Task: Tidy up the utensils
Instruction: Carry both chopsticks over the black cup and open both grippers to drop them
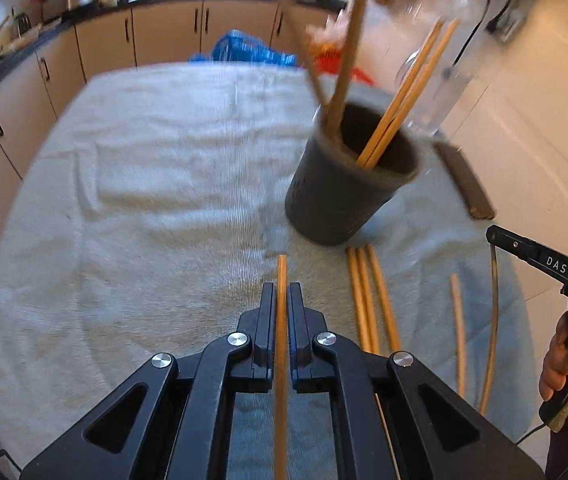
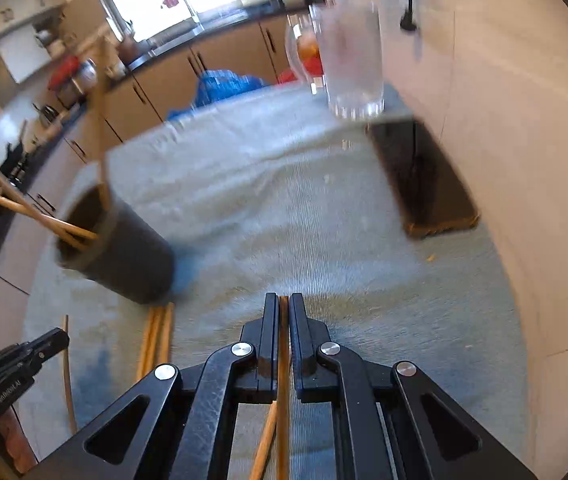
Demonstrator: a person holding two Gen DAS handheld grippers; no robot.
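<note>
A pale towel covers the table and fills the middle of both my wrist views, with kitchen cabinets curving along the top and left. On it stands a dark round holder, right of centre in my left view and at the left edge in my right view, with several chopsticks leaning out of its mouth. A clear glass stands at the top of my right view, a dark flat board just below it. Loose chopsticks lie on the towel touching the holder's base, lower right in my left view. My left gripper, bottom centre, has its fingers pinched on a single chopstick whose tip pokes past them. My right gripper is likewise clamped narrow on another chopstick, with one more stick slanting beneath it.
</note>
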